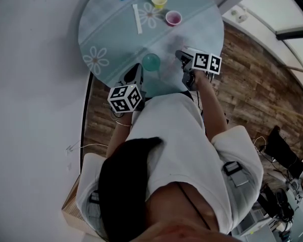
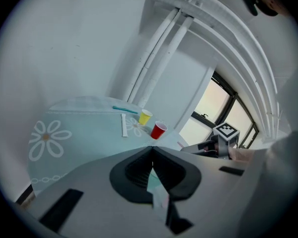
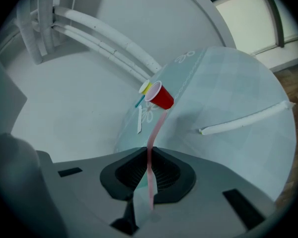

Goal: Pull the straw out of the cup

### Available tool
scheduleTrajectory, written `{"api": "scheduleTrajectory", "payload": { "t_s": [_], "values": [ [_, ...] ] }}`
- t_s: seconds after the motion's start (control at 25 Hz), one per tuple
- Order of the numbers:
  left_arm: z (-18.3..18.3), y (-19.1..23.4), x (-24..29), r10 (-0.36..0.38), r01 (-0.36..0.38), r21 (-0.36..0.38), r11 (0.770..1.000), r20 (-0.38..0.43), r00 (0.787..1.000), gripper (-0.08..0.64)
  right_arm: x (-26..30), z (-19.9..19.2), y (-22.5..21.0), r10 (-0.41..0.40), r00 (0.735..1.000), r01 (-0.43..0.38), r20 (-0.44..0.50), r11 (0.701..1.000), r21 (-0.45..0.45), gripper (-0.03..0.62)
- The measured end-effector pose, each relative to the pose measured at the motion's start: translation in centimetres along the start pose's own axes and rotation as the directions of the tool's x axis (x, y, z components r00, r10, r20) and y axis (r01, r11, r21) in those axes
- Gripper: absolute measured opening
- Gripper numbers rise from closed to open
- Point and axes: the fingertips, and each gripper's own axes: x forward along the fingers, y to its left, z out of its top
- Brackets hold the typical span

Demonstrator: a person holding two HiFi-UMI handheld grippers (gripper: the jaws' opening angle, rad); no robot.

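Clenched on a pink straw [image 3: 156, 128], the right hand-held gripper [image 3: 149, 150] holds it over the round surface [image 3: 228, 83], tip towards the red cup [image 3: 162, 97] and apparently already out of it. The left hand-held gripper [image 2: 152, 150] hangs closed and empty, seemingly unneeded

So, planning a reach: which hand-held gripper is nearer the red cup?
Right. Right hand-held gripper: over the table, short of the red cup. Left hand-held gripper: back at its edge.

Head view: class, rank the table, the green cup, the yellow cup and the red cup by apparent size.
1. table
2. green cup, only slightly; it sits nearer the camera
3. yellow cup and red cup: alike, unranked
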Motion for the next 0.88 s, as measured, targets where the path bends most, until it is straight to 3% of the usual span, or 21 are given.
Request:
{"api": "scheduleTrajectory", "payload": {
  "t_s": [0.2,0.4,0.88],
  "values": [
    [0.3,0.0,0.0,0.007,-0.007,-0.003,1.0,0.006,1.0,0.008,1.5,-1.2,-0.4,0.004,0.999,-0.003,-0.037,0.999,0.033,0.048],
    [0.2,0.4,-0.2,0.024,-0.023,-0.022,0.999,0.01,1.0,0.008,2.7,-1.8,-1.4,0.027,0.998,-0.02,-0.059,0.992,0.126,0.048],
    [-0.2,0.4,-0.4,0.034,-0.034,-0.037,0.999,0.006,0.999,0.008,4.2,-2.6,-3.2,-0.061,0.995,0.068,-0.073,0.993,0.101,0.049]
  ]
}}
